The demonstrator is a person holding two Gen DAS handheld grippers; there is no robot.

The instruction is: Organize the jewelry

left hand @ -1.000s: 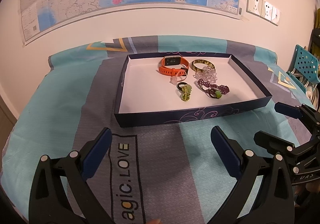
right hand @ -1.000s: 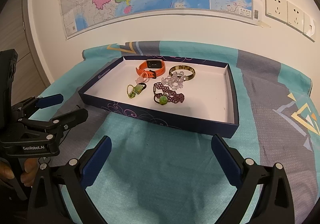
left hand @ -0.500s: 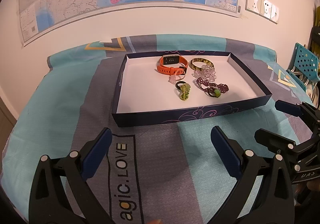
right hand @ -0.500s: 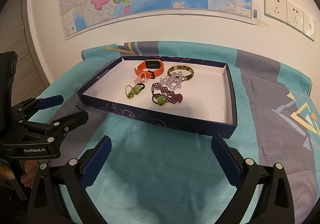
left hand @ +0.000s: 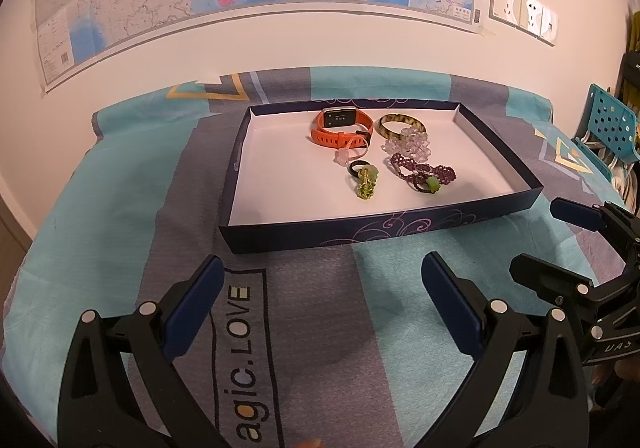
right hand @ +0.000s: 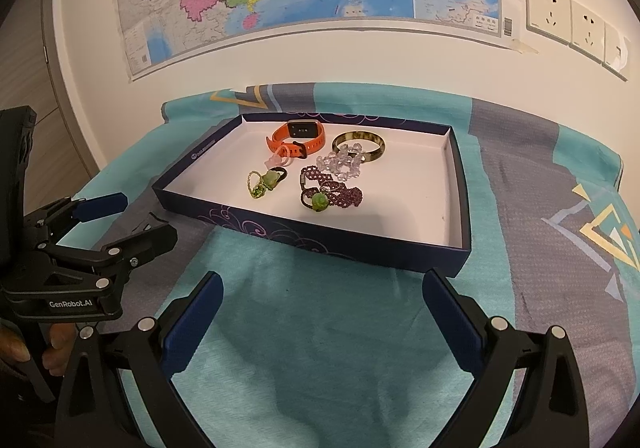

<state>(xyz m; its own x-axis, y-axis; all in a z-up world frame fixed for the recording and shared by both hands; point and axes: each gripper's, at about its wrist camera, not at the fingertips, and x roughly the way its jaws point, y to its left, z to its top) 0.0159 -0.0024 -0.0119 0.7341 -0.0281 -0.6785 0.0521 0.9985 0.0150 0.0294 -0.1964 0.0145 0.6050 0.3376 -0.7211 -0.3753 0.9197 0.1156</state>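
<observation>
I have drawn both claws back from the tray (left hand: 400,236): left claw (left hand: 320,304) and right claw (right hand: 320,324) hang released, empty, over the bench cloth (right hand: 320,348). The jewelry remains bunched in the tray's far half; the orange watch (left hand: 340,127) lies crosswise, face toward the wall.

We read "agic.LOVE" printed on the cloth (left hand: 244,332) in the left wrist view, and "GenRobot.AI" on the left gripper (right hand: 116,219) in the right wrist view; map lettering is too small for us.
</observation>
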